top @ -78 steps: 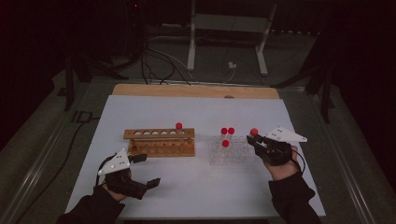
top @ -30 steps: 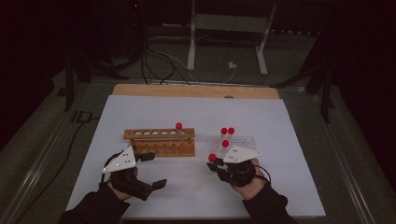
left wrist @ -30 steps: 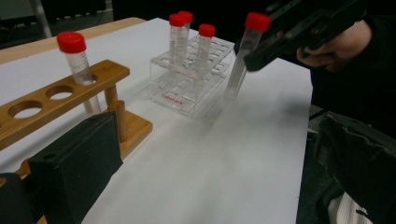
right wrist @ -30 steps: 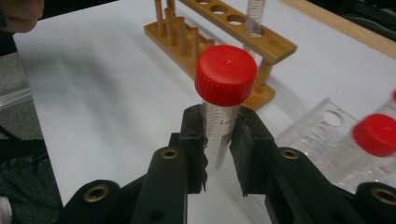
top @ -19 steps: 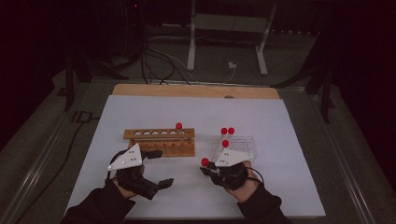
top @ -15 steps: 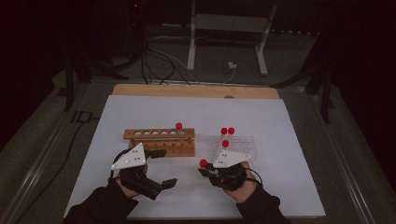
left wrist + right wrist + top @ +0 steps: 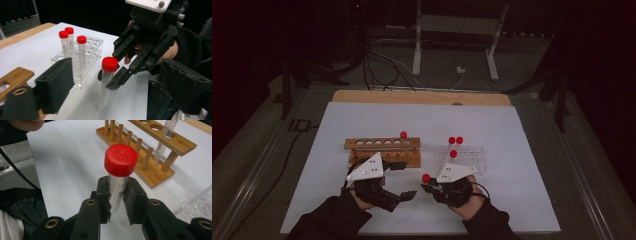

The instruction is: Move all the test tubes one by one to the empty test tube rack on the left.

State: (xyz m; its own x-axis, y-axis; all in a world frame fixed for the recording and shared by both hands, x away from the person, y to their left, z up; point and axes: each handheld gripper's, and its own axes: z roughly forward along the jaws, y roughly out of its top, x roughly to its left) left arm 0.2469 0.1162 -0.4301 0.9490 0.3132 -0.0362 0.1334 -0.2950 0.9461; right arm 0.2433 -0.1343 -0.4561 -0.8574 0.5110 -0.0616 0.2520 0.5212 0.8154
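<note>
Since a second ago, you've carried the capped tube (image 7: 426,178) leftward off the clear rack (image 7: 467,161) toward your left gripper (image 7: 404,181).

Your right gripper (image 7: 117,195) is clenched on the tube just under its red cap, holding it upright above the white table (image 7: 512,135) (between the two hands, in front of the wooden rack (image 7: 382,150)). Your left gripper's jaws have just been closing but stand apart with nothing gripped; the tube sits beyond them in the left gripper view.

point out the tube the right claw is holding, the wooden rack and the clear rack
held tube (image 7: 120,160), right gripper view, red cap
wooden rack (image 7: 372,144), high view, top bar with holes
clear rack (image 7: 96,46), left gripper view, top plate
</note>
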